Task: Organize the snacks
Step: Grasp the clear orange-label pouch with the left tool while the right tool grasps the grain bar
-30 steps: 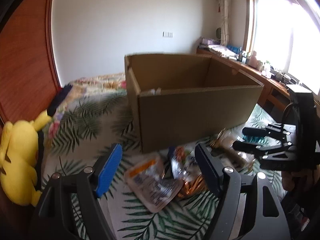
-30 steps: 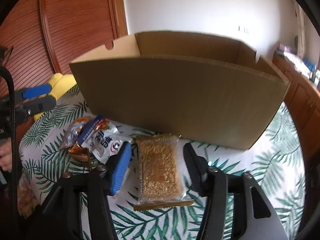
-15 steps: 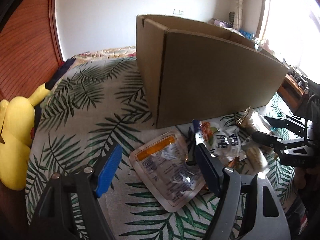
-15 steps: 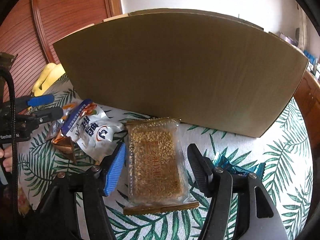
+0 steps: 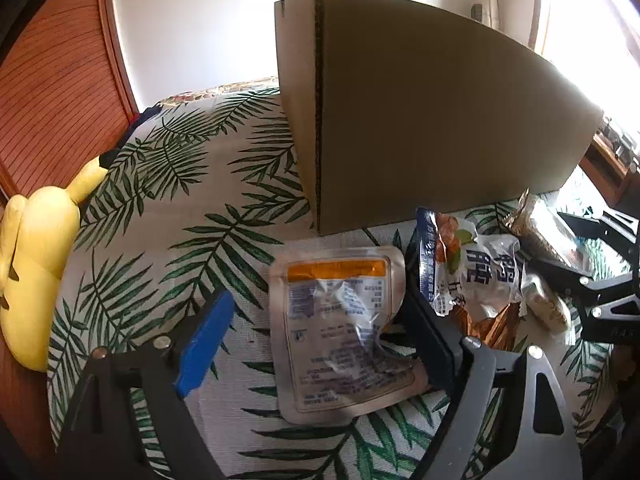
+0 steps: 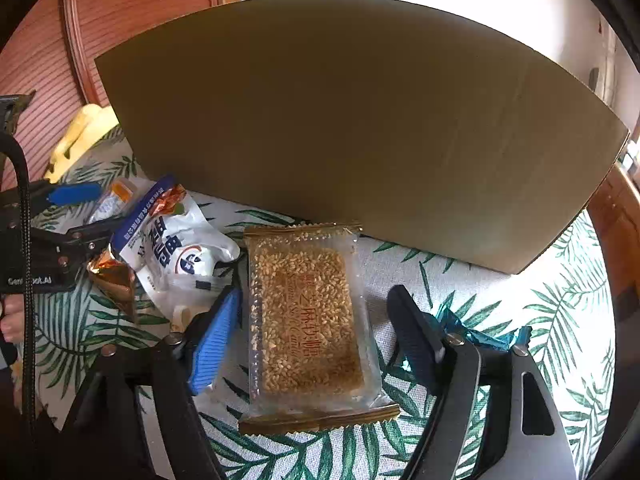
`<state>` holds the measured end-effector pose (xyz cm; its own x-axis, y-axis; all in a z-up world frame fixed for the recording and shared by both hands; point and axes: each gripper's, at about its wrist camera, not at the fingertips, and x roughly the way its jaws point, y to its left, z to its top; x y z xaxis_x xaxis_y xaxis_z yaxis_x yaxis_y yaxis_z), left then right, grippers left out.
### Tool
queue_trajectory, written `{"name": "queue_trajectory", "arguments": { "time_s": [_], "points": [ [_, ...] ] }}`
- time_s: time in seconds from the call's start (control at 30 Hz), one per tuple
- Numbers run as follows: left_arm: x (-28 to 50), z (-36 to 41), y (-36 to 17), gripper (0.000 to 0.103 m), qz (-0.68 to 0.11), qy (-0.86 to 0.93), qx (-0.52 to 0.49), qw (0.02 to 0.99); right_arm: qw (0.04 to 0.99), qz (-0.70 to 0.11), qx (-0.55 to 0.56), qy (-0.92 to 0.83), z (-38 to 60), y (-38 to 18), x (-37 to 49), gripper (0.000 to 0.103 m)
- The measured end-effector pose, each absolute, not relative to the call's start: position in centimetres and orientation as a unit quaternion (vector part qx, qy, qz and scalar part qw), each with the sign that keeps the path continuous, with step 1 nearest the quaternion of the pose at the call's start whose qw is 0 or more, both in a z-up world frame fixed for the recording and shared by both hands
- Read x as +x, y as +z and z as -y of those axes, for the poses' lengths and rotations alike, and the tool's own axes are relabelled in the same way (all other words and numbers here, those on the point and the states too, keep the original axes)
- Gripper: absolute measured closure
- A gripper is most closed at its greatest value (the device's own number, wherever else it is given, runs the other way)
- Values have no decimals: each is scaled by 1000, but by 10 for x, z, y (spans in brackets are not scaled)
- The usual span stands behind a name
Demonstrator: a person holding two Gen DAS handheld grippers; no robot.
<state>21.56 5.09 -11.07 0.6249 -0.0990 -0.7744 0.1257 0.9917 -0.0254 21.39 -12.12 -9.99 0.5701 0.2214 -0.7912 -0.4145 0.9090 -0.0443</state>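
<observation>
Snacks are lying on the leaf-print bed beside a box (image 5: 420, 112). The left gripper (image 5: 316, 332) is spreading its jaws around a flat pouch (image 5: 340, 328), pads not touching it. The right gripper (image 6: 316, 336) is widening around a sesame bar (image 6: 308, 316), likewise unclamped.

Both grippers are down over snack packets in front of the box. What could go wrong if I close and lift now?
1. The flat silver pouch with the orange band lies flush on the leaf-print cloth; the opening left gripper may pinch cloth or slip off.
2. The left gripper's dark finger sits against the white and blue snack bag, which could get dragged along.
3. The clear sesame bar packet lies close to the tall cardboard box; the opening right gripper must lift high to clear its wall.
</observation>
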Motion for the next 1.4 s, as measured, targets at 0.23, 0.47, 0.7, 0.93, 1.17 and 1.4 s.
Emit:
{"name": "queue_trajectory", "arguments": {
  "time_s": [0.23, 0.47, 0.7, 0.93, 1.17, 1.4],
  "points": [
    [217, -57, -113, 3, -436, -41, 8, 899, 879, -429, -108, 177, 117, -103, 216, 20],
    [219, -59, -115, 3, -442, -39, 7, 896, 878, -430, -106, 178, 122, -104, 220, 18],
    [221, -58, -112, 12, -453, -45, 5, 891, 879, -430, -112, 175, 119, -104, 218, 17],
    [211, -56, -103, 61, -442, -61, -2, 895, 879, -429, -113, 174, 115, -105, 216, 17],
    [206, -55, -100, 64, -439, -71, -14, 896, 879, -430, -110, 173, 115, -110, 217, 16],
    [212, -64, -96, 69, -434, -80, -19, 897, 879, -431, -110, 170, 118, -111, 219, 15]
  ]
}}
